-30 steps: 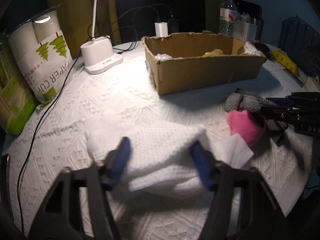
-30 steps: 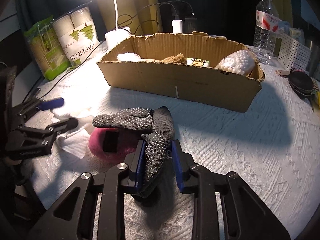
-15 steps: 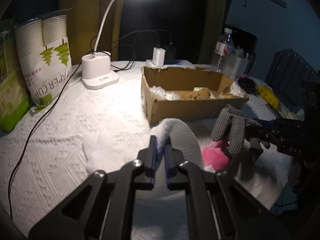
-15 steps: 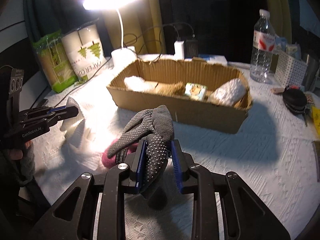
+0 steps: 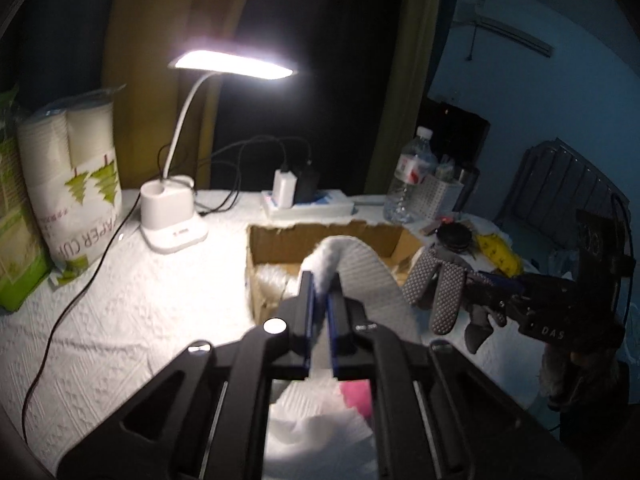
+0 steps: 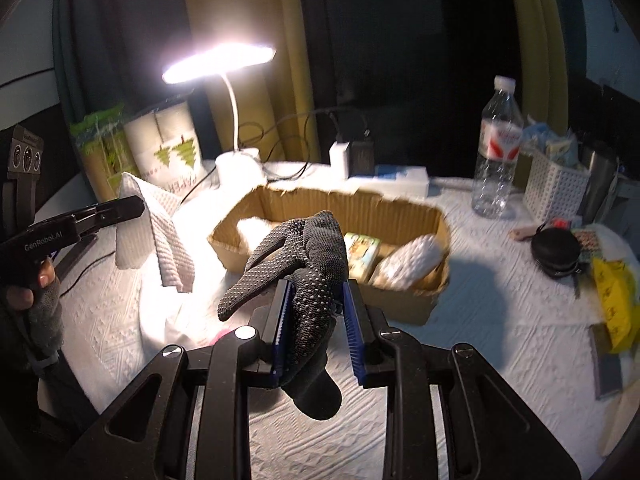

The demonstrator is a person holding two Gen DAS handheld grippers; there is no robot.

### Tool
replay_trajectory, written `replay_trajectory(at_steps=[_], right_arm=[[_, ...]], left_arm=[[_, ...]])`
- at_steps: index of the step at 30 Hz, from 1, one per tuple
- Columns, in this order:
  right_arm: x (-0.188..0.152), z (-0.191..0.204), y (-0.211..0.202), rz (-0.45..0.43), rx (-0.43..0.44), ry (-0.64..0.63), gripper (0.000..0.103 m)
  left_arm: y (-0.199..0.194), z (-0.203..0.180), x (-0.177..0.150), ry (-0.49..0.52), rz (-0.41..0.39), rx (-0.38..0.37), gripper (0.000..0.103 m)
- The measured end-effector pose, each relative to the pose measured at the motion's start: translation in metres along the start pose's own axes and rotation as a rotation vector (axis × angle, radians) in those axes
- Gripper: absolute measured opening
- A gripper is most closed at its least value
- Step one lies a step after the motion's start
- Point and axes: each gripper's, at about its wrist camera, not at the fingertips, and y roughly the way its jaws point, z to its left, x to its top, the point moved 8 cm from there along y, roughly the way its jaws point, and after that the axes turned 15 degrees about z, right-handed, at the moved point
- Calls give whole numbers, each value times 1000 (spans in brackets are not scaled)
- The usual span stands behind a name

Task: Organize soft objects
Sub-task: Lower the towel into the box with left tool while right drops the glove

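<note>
Dim room, desk lamp (image 6: pixel 218 63) lighting white embossed tablecloth (image 6: pixel 500 320). My left gripper (image 5: pixel 320 282) is clamped on a white waffle-textured cloth (image 5: pixel 360 268), held off the table; it arches up over the tips and drapes down. My right gripper (image 6: pixel 316 292) pinches a dark knit glove (image 6: pixel 308 264) with grip dots, long axis running away from me, fingers drooping left. Both hang just in front of the torn-edged cardboard box (image 6: pixel 400 208).

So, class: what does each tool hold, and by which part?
Left tool: white cloth, pinched at a fold. Right tool: black glove, gripped across the palm.
</note>
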Motion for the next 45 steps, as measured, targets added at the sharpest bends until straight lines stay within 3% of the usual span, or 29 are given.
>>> replay_trajectory(at_steps=[11,26,33,36,37,40,45], right_arm=[[27,-42,-18,-73,-19,30,27],[37,-101,0,-85,-18,94,27],[41,-117,6,-86,-21,119,27],[43,-119,6,-87,-31,122,27],[44,-119,5,-87,-35,122,27],[46,-116,2,-90,-48,119,27],[53,-102,-3,-102,-54,101,27]], left_arm=[[12,-34,42,28,-35,-29,6],[89,-66,64,31,52,-59,6],[143,-80,67,36,133,-105,9],[164,-83,62,35,181,-106,23],[166,-83,61,33,188,-110,33],[161,-87,60,53,182,-125,89],[136,-78,58,60,134,-114,91]])
